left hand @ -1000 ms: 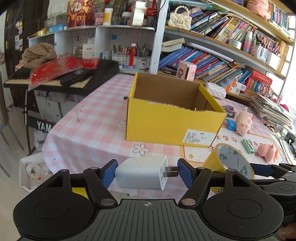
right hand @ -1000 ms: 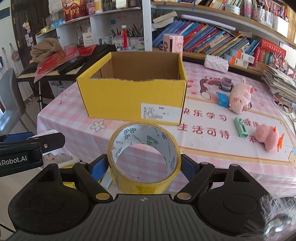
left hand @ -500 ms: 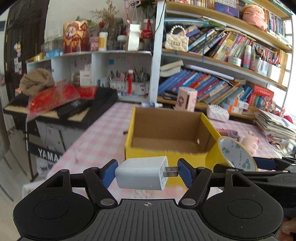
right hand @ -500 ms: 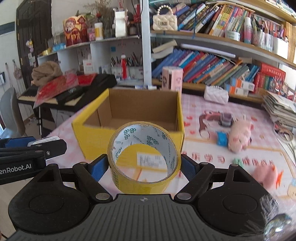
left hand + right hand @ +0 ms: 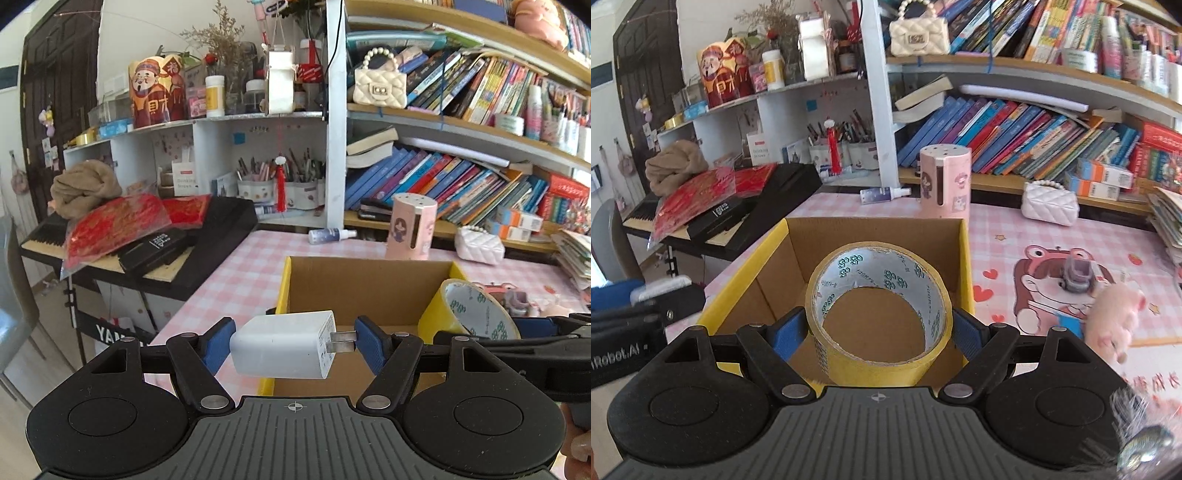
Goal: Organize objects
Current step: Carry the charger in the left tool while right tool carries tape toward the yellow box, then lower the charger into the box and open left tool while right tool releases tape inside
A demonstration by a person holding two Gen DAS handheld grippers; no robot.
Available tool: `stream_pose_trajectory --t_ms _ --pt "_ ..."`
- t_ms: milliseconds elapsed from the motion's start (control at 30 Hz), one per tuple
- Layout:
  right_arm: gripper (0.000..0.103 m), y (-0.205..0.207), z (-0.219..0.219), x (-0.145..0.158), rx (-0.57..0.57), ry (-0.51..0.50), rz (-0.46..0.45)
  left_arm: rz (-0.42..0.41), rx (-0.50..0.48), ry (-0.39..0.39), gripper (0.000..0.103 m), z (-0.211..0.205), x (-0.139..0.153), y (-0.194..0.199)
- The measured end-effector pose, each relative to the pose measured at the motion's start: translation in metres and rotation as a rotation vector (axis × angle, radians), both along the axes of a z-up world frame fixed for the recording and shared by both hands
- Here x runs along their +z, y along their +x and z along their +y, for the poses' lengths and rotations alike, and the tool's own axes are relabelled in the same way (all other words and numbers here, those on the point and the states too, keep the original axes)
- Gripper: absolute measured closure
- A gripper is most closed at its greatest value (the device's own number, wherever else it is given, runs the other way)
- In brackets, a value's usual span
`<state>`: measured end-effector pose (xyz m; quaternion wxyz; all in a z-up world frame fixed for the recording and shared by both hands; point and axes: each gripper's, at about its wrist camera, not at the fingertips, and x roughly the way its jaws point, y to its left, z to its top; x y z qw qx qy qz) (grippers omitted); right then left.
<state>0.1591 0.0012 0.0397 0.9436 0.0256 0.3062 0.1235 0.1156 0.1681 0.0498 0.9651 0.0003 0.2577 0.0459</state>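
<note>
Left gripper [image 5: 291, 345] clamped on a white plastic two-prong wall charger [image 5: 283, 349], blue pads [image 5: 218, 345] pressed against its blunt end on one side and the metal prongs on the other. Charger held sideways in the air, prongs toward the right pad, in front of the near left corner of the open yellow cardboard box [image 5: 281, 291].

Right gripper [image 5: 879, 332] closed around a yellow roll of packing tape [image 5: 879, 310], blue pads [image 5: 967, 338] bearing on the roll's outer sides. Roll held with its open core facing the camera, white printed liner visible inside. Held over the near part of the same yellow cardboard box [image 5: 768, 251], brown inner floor showing through the core and beyond it. In the left wrist view, the same tape roll [image 5: 476, 310] seen just right of the charger, in front of the box's right wall.

Box resting on a pink-and-white checked tablecloth [image 5: 1008, 225]. Behind the box, a pink cylindrical container with cartoon stickers [image 5: 945, 181] standing upright, a small spray bottle [image 5: 882, 194] lying on its side to its left. Further right, a white quilted purse with a pearl handle [image 5: 1049, 203]. To the right of the box, on a cartoon-printed mat, a pink plush pig [image 5: 1115, 314] and a small grey-purple toy [image 5: 1078, 273] close together. Off the table's left edge, a black electronic keyboard [image 5: 155, 254] loaded with red packets and a brown cloth bundle [image 5: 85, 184]. Bookshelves [image 5: 461, 184] packed with leaning books along the back wall.
</note>
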Motion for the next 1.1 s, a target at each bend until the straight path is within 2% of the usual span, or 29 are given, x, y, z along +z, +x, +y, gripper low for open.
stream_pose_trajectory --t_ms 267,600,1100 --pt "0.022 0.041 0.01 -0.025 0.145 -0.114 0.042 0.048 0.027 0.016 0.032 -0.011 -0.009 0.039" --pt "0.022 0.06 0.013 -0.049 0.329 -0.275 0.052 0.136 -0.006 0.016 0.032 -0.034 -0.029 0.08" --pt "0.02 0.08 -0.013 -0.049 0.605 -0.352 0.048 0.305 -0.076 0.083 0.032 -0.07 -0.065 0.114"
